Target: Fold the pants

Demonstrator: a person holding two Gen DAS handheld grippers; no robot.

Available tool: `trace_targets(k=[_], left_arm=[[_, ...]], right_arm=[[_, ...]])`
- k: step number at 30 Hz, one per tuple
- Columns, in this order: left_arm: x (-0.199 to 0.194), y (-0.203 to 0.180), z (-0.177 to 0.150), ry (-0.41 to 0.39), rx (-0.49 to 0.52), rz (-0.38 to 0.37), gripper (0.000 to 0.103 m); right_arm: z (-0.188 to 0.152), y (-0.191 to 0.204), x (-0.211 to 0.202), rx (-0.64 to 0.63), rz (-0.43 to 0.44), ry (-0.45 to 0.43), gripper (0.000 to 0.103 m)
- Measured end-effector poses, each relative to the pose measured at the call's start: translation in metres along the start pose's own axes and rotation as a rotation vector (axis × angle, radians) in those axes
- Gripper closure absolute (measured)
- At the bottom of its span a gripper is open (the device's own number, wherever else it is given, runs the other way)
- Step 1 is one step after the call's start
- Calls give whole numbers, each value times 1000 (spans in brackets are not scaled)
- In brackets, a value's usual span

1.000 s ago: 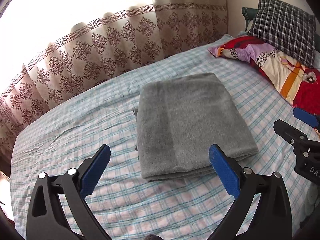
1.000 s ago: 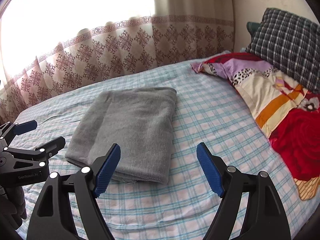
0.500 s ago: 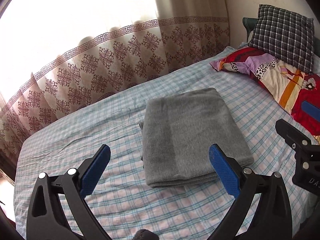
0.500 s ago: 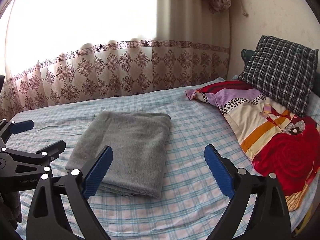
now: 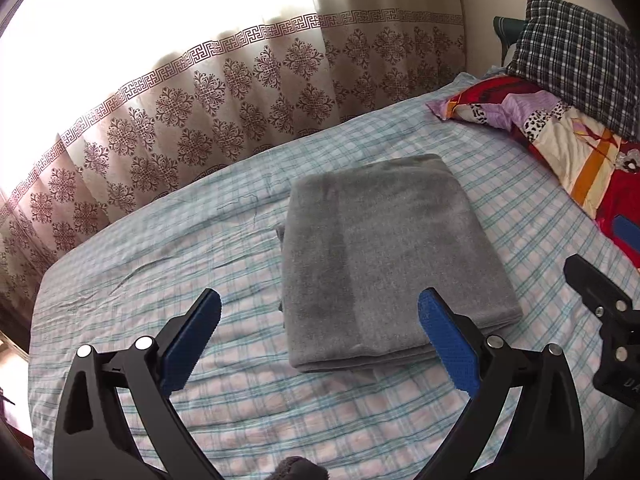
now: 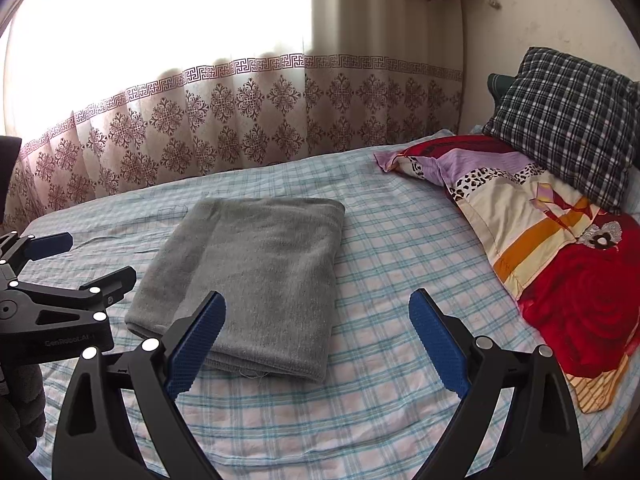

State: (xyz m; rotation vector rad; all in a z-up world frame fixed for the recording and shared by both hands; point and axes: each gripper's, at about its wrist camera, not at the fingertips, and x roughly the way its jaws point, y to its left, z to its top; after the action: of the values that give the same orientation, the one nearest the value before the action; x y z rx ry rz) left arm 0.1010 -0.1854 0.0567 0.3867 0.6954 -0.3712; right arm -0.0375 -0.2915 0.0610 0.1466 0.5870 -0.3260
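The left gripper (image 5: 320,344) is hovering with its jaws wide apart and nothing between them, while the pants (image 5: 388,256) are lying folded into a gray rectangle mid-bed, nearer the curtain-side edge. Being soft, light, floppy cloth, they are probably best pinched at a thick folded edge or corner. The right gripper (image 6: 318,338) is likewise gaping and holding nothing; waistband, cuffs and inner layers are staying hidden in the stack.
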Motion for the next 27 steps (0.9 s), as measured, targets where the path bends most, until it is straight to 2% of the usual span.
trace_targets(k=[4, 27], left_arm=[[2, 0, 1, 2, 13, 22, 3], [-1, -11, 5, -20, 53, 16, 3]], right_arm=[[0, 0, 1, -2, -1, 0, 11], [-1, 4, -1, -4, -11, -6, 11]])
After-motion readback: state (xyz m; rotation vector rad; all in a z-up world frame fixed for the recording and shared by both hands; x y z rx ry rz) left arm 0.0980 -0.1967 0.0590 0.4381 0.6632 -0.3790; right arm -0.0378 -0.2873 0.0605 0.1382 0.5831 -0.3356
